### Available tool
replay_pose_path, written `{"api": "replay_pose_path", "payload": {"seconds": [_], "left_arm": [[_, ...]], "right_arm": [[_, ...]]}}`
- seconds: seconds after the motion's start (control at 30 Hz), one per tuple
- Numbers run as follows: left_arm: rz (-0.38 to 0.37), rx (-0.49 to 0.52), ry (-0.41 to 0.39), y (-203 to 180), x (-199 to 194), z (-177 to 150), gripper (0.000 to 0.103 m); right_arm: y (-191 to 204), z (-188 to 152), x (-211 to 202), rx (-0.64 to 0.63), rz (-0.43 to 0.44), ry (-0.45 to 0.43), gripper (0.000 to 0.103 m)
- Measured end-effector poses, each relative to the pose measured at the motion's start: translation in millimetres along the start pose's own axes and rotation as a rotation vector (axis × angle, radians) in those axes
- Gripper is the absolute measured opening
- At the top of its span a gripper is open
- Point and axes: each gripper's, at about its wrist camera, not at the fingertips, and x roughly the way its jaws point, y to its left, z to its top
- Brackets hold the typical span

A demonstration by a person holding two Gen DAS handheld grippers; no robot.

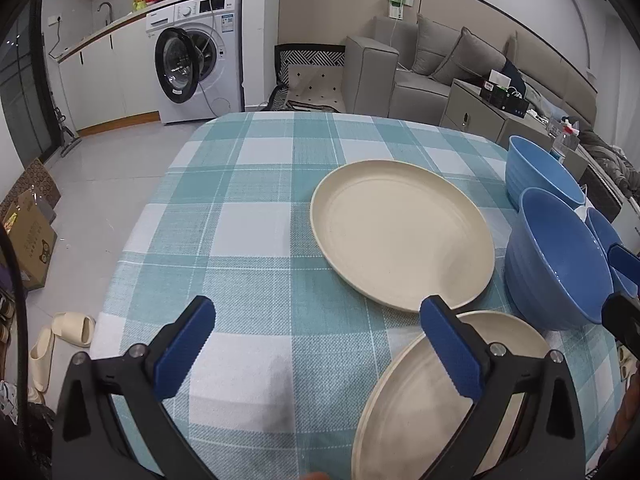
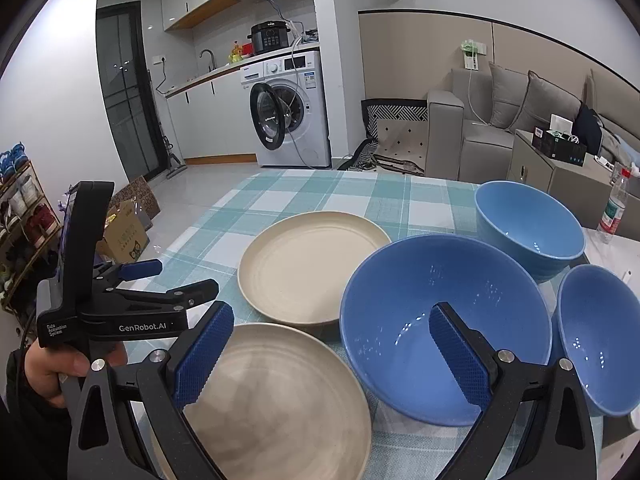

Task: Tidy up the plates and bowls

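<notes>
In the right wrist view, white lettering on the side of the black plastic left hand-held gripper (image 2: 176,276) reads "GenRobot.AI", with a smaller three-line mark beside it that looks like "Data Acquisition System". Print on the white front-loading washing machine (image 2: 294,110), the brown cardboard box (image 2: 124,236) and the clear plastic bottle's green label (image 2: 612,212) is too small to read.

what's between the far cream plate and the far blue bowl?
Only bare checked tablecloth between far cream plate and far blue bowl; clearest in right wrist view.

Both wrist views low over the checked table (image 1: 240,208), facing the kitchen, sharing the cream plates (image 2: 308,264)
</notes>
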Motion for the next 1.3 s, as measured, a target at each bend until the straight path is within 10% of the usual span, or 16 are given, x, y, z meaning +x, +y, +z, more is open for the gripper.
{"api": "replay_pose_path", "payload": {"seconds": [0.5,0.93,1.3], "left_arm": [[-0.048,-0.024,0.085,-2.5,42.2,10.7,0.08],[-0.032,-0.037,0.11,-1.1,55.5,14.9,0.041],[-0.006,-0.076,0.099,14.9,51.1,11.8,0.038]], "right_arm": [[-14.2,9.2,24.6,0.032,-0.014,0.037,0.1],[-18.0,7.4,26.1,0.044,-0.024,0.045,0.1],[-17.6,8.2,29.1,0.044,-0.02,0.046,0.1]]}}
